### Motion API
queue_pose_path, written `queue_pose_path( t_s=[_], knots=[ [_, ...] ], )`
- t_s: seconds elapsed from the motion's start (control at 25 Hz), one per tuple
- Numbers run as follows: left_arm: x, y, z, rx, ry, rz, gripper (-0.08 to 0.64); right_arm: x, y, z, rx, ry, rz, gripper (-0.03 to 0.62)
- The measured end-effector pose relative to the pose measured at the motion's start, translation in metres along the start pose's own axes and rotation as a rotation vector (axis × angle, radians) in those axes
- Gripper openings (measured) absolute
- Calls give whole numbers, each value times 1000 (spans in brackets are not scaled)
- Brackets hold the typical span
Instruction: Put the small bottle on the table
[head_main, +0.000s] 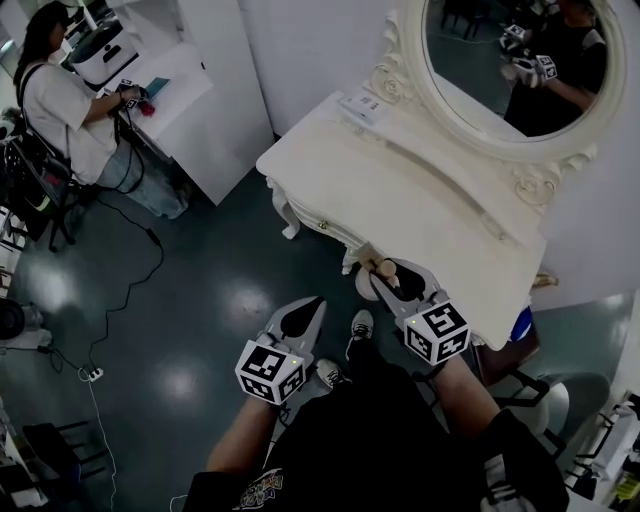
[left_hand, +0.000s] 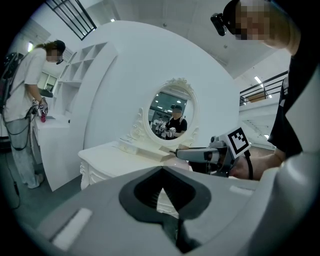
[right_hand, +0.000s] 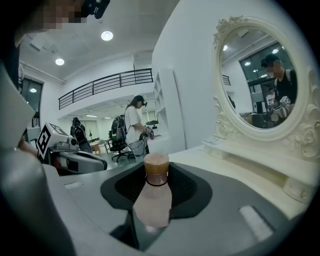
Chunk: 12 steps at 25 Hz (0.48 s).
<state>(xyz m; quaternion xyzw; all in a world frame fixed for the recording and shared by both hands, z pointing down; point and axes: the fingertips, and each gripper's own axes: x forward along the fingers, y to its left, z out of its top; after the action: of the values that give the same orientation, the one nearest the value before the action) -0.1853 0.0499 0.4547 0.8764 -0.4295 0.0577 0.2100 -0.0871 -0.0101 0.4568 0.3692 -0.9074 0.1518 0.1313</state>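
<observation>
A small pale bottle with a light brown wooden cap stands upright between the jaws of my right gripper, which is shut on it. In the head view the bottle's cap sticks out of the right gripper, held just off the near edge of the white dressing table. My left gripper hangs lower and to the left over the floor, shut and holding nothing. Seen in the left gripper view, its jaws meet at the tip.
An oval mirror in a carved white frame stands at the table's back. A small white box lies at the table's far left. A person works at a white counter at the upper left. Cables run across the dark floor.
</observation>
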Motion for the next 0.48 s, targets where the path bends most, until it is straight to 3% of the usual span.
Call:
queue_pose_path(
  t_s=[0.48],
  knots=[
    [74, 18, 19, -2, 31, -5, 0, 25, -77, 12, 27, 5, -20, 168]
  ],
)
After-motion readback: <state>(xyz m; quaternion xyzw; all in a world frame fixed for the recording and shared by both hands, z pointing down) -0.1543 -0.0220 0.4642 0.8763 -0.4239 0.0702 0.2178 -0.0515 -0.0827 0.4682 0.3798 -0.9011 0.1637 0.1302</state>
